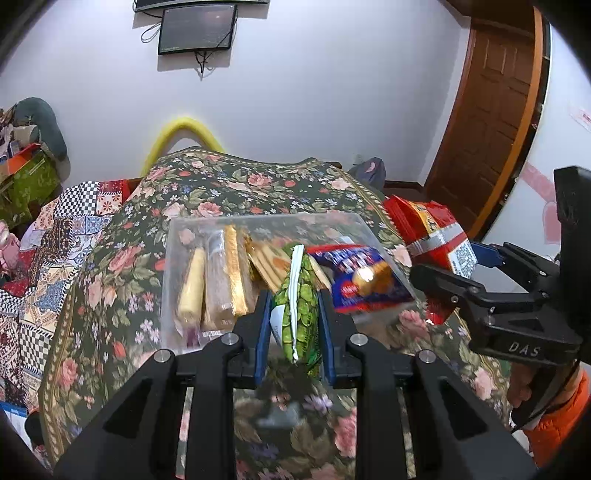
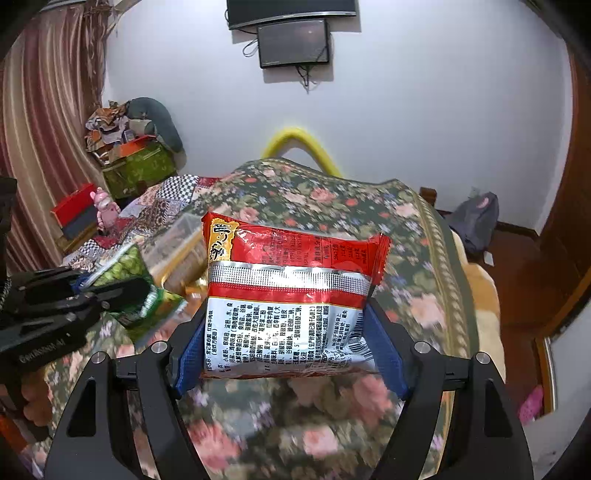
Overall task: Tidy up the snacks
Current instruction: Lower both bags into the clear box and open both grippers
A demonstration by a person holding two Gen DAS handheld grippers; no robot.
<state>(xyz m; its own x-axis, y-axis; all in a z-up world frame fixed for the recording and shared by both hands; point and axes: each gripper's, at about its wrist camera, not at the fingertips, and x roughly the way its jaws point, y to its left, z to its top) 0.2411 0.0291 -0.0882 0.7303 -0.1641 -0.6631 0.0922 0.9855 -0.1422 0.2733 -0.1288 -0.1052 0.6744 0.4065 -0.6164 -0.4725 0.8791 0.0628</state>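
My left tongs [image 1: 294, 317] are clamped on a green snack bag [image 1: 298, 302], held edge-up at centre frame in the left view, just at the near rim of the clear plastic box [image 1: 266, 221]. The box sits on the floral cloth [image 1: 229, 184] and holds a pale yellow stick pack [image 1: 192, 288], a gold-edged wafer pack [image 1: 236, 273], crackers [image 1: 269, 262] and a blue cookie pack [image 1: 364, 277] at its right side. My right tongs [image 2: 291, 332] grip a red and white noodle packet [image 2: 291, 291], printed back facing up, centre of the right view, above the cloth. In the left view that packet shows at right, beside the box. A dark screen [image 1: 197, 27] hangs on the wall at the top.
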